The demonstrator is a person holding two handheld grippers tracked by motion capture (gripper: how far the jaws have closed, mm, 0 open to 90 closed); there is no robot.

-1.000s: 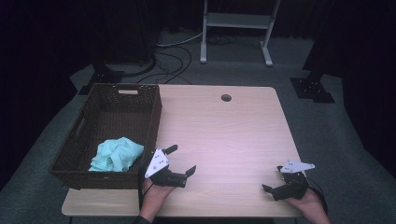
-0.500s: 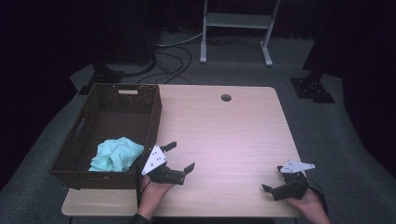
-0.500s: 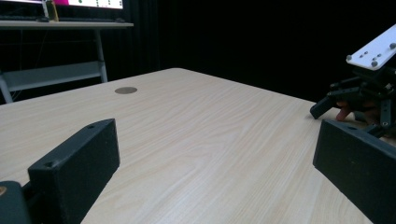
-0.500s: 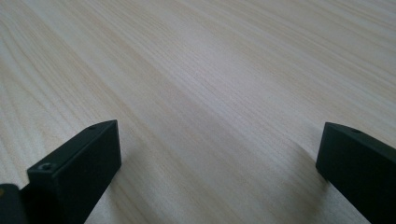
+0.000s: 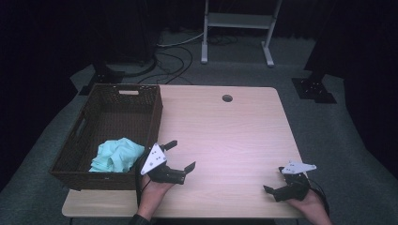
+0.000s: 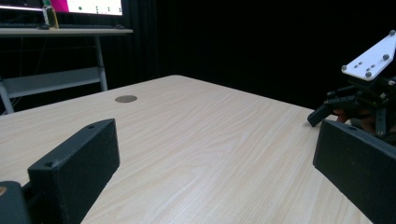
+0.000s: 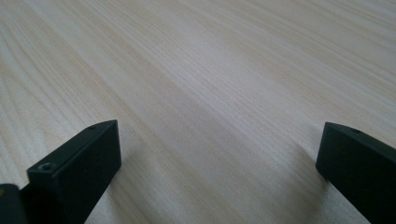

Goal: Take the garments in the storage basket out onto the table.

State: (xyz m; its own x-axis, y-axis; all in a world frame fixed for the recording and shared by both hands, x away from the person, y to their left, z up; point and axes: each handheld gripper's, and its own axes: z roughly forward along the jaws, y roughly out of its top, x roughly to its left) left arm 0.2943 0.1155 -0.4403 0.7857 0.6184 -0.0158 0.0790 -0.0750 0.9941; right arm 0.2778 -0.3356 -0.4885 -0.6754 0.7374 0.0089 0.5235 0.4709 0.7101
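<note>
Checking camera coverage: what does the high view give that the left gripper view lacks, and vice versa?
High view alone: the dark woven wicker basket with the crumpled turquoise cloth inside, and the left hand-held gripper from above, jaws apart. Left gripper view alone: the grey metal shelf stand seen from the side. Both: the light wooden table, its round grommet hole, and the right hand-held gripper.

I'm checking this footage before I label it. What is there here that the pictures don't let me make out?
- The teal cloth: high view, its lower part sits behind the basket's near wall, so its full shape is hidden.
- Left tongs: left gripper view, right jaw cut off by the frame edge.
- Right tongs: high view, small and dark, so the jaw tips blur together.
- Right hand: cut off by the bottom edge.
</note>
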